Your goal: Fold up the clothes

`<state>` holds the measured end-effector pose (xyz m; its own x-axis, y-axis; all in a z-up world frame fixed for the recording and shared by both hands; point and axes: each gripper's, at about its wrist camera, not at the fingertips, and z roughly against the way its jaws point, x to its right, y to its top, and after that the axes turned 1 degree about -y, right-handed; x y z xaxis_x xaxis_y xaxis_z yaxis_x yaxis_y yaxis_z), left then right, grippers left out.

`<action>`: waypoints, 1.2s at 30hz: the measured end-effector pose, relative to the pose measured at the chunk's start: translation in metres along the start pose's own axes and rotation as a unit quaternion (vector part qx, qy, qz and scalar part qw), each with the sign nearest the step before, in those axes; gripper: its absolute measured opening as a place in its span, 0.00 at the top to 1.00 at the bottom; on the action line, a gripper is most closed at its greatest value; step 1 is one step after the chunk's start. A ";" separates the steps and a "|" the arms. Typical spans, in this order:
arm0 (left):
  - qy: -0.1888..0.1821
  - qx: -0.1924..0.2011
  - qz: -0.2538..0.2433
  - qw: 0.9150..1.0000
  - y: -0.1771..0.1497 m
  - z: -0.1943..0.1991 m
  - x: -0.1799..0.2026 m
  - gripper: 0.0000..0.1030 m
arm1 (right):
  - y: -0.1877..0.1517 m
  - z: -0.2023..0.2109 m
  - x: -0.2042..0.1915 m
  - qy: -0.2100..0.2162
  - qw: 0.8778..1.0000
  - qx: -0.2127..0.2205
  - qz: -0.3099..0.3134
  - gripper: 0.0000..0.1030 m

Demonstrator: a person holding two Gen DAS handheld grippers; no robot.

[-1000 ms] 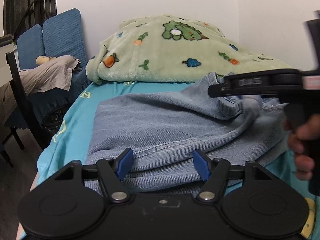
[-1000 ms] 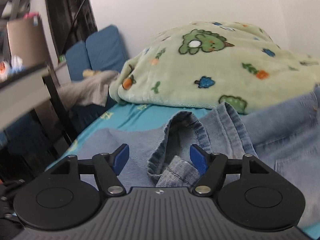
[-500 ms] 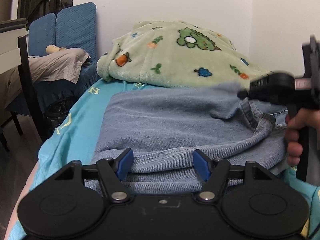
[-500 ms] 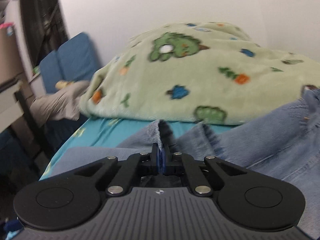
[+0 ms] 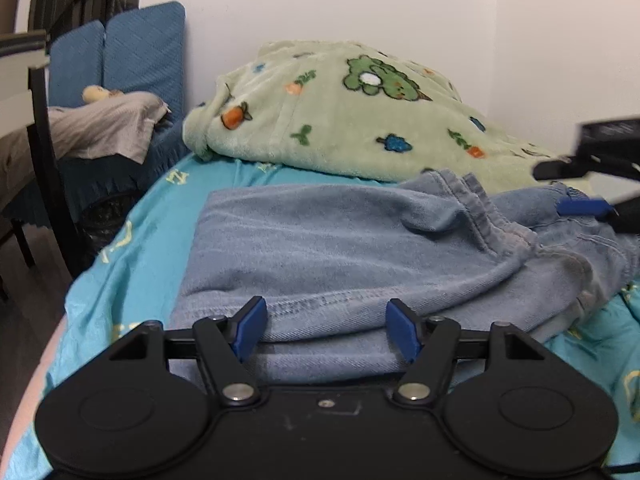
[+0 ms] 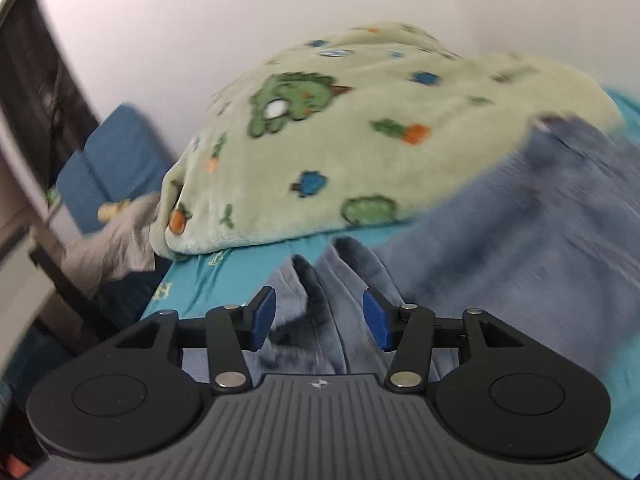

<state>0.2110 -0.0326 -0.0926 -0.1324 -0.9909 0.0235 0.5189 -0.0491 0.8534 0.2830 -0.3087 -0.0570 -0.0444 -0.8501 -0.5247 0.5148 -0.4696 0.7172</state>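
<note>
Jeans on the bed, both tools spread

The jeans (image 5: 340, 248) lie before the green blanket (image 5: 340, 112), blurred in the right view; left tool (image 5: 326, 330) and right tool (image 6: 319, 318) stand spread, pinching nothing.

Faded blue jeans (image 5: 340, 240), turquoise sheet (image 5: 160, 216)

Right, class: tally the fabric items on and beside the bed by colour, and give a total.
Light blue denim jeans: 1
Pale green cartoon blanket: 1
Turquoise bedsheet: 1
Grey cloth on the blue chair: 1
Total: 4
</note>
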 end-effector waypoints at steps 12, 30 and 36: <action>0.077 0.012 -0.068 0.995 -0.015 -0.004 0.002 0.37 | -0.055 -0.040 -0.007 0.002 0.995 -0.073 -0.067 0.36; 0.118 0.014 0.051 0.992 -0.009 0.006 -0.037 0.34 | -0.015 0.008 -0.033 -0.011 0.993 0.113 0.011 0.88; 0.108 0.006 0.030 0.994 -0.012 -0.002 -0.029 0.35 | -0.040 -0.004 0.026 -0.091 0.995 0.039 -0.023 0.88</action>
<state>0.2098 -0.0035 -0.1045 0.0834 -0.9958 -0.0375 0.5101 0.0103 0.8601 0.2642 -0.3107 -0.1010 -0.2239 -0.8534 -0.4708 0.4410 -0.5195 0.7319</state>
